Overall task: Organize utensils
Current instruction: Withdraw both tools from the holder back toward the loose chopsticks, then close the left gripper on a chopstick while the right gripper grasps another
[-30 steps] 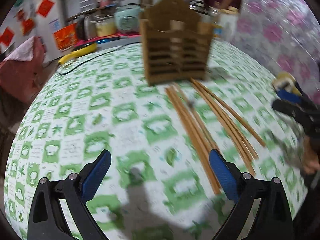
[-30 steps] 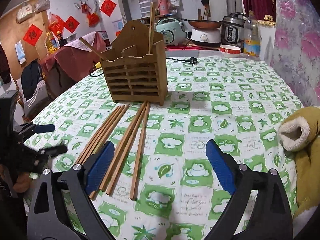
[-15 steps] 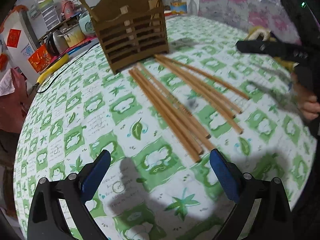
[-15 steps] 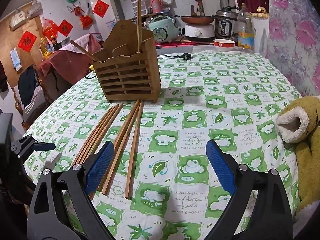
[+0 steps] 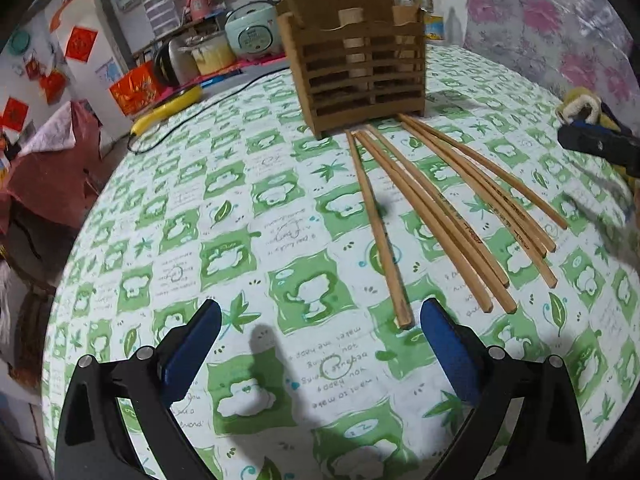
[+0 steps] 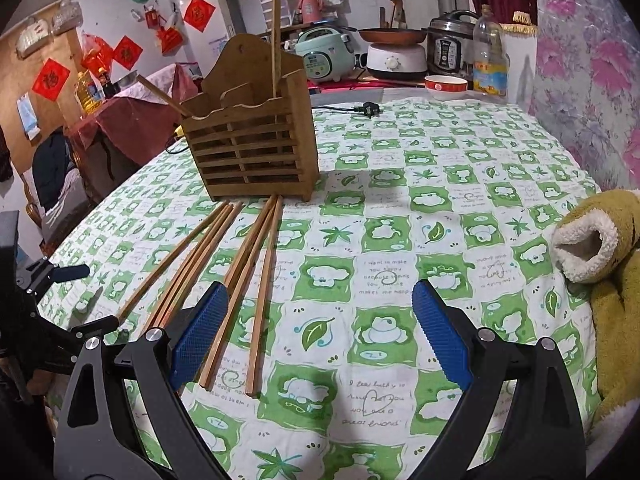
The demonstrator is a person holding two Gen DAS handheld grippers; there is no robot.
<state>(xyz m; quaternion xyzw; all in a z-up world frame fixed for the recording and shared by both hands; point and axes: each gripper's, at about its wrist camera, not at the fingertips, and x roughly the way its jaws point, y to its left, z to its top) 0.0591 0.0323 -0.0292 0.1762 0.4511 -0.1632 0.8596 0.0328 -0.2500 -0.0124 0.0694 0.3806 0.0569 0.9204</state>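
A slatted wooden utensil holder (image 5: 362,76) (image 6: 252,152) stands on the green-and-white tablecloth, with two chopsticks (image 6: 275,40) upright or leaning in it. Several loose wooden chopsticks (image 5: 436,208) (image 6: 236,272) lie fanned out in front of it. My left gripper (image 5: 320,340) is open and empty; the near end of the leftmost chopstick (image 5: 380,232) lies just ahead of its right finger. My right gripper (image 6: 320,332) is open and empty, its left finger beside the chopsticks' near ends. Each gripper shows at the edge of the other view.
A yellow plush item (image 6: 600,264) lies at the table's right edge. A black cable with plug (image 6: 360,109) and a yellow tool (image 5: 168,110) lie behind the holder. Cookers, a bowl (image 6: 446,86) and a bottle stand on a counter beyond the table.
My left gripper has swung and come closer to the chopsticks, so the leftmost one's end now lies near its right finger. My right gripper has moved slightly forward.
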